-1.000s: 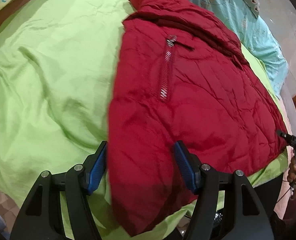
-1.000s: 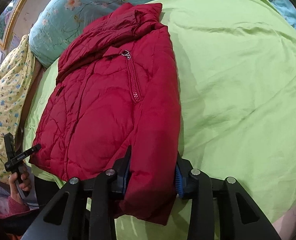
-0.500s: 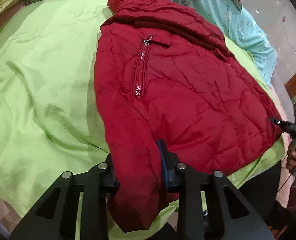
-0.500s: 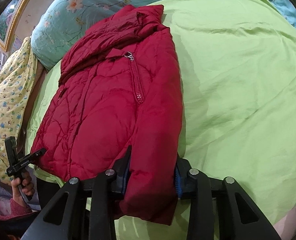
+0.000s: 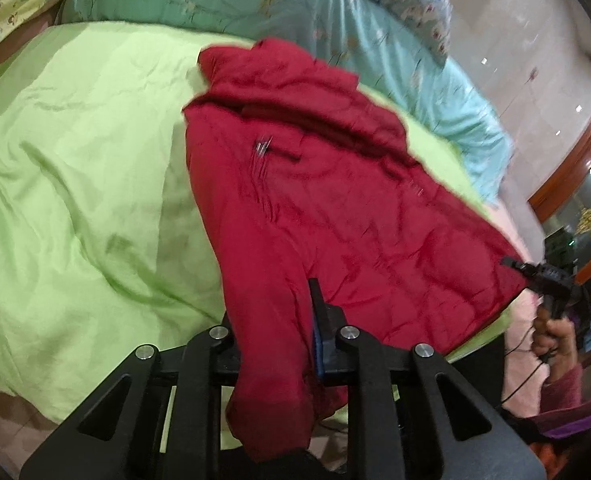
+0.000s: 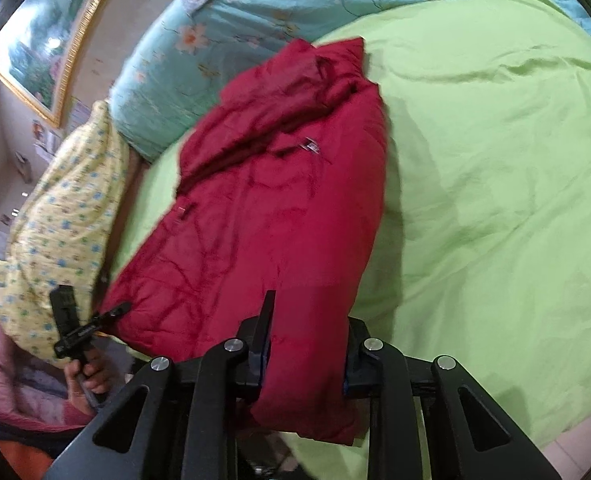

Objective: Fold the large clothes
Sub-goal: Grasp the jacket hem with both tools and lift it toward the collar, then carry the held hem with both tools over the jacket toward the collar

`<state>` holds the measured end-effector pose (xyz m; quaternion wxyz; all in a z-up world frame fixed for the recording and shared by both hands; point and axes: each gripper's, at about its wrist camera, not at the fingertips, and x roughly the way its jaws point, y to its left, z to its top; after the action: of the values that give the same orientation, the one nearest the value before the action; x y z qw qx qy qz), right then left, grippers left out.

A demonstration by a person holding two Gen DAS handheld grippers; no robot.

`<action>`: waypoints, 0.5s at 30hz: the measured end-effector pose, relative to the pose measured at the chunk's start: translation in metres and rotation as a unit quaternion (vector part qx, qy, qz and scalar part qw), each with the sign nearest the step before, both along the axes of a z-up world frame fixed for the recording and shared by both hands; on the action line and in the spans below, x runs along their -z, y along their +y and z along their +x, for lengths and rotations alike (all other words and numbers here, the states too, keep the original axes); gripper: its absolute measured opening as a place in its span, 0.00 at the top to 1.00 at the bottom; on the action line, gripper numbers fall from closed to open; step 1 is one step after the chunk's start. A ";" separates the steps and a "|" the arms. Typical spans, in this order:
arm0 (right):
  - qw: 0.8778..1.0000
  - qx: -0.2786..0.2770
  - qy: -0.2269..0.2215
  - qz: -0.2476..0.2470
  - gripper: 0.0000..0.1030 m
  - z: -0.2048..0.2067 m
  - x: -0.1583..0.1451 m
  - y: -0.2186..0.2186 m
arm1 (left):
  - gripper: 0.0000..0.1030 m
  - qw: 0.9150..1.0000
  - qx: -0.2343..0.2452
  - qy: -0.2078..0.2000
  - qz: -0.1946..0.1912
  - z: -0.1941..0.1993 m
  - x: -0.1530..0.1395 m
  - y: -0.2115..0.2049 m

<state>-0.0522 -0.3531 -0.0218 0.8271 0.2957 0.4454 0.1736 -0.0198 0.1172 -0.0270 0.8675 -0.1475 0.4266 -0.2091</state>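
A red quilted jacket [image 5: 335,208] lies on the light green bedspread [image 5: 75,200], collar toward the far pillows. My left gripper [image 5: 273,344] is shut on the jacket's near sleeve end, which hangs between its fingers. My right gripper [image 6: 305,356] is shut on the other near sleeve end of the jacket [image 6: 279,208]. Both lift the near edge a little off the bedspread [image 6: 495,180]. The right gripper also shows in the left wrist view [image 5: 543,276], at the jacket's far right corner; the left gripper shows in the right wrist view [image 6: 91,324].
A turquoise floral quilt [image 5: 295,12] lies along the head of the bed. A yellow patterned pillow [image 6: 59,220] sits at the bed's left side. A framed picture [image 6: 43,48] hangs on the wall. The bed's near edge runs just below both grippers.
My left gripper closed on the sleeve end. Both grippers have risen and tilted up, lifting the jacket's near edge; more of the quilt and wall shows now.
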 end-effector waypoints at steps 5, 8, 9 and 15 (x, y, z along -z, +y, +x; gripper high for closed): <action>0.998 0.004 -0.051 0.046 0.79 0.007 -0.027 -0.008 | 0.83 0.998 -0.019 -0.045 -0.051 0.015 -0.037 0.020; 0.995 0.012 -0.078 0.065 0.79 0.018 -0.038 -0.013 | 0.83 0.995 -0.032 -0.058 -0.081 0.028 -0.047 0.027; 0.994 0.017 -0.086 0.070 0.79 0.021 -0.041 -0.014 | 0.83 0.993 -0.039 -0.061 -0.089 0.035 -0.049 0.029; 0.987 0.052 -0.119 0.089 0.79 0.044 -0.052 -0.024 | 0.83 0.989 -0.066 -0.077 -0.107 0.066 -0.061 0.031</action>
<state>-0.0078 -0.3770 0.0304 0.8525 0.3681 0.3103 0.2036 0.0459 0.1480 0.0336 0.8887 -0.2505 0.3235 -0.2067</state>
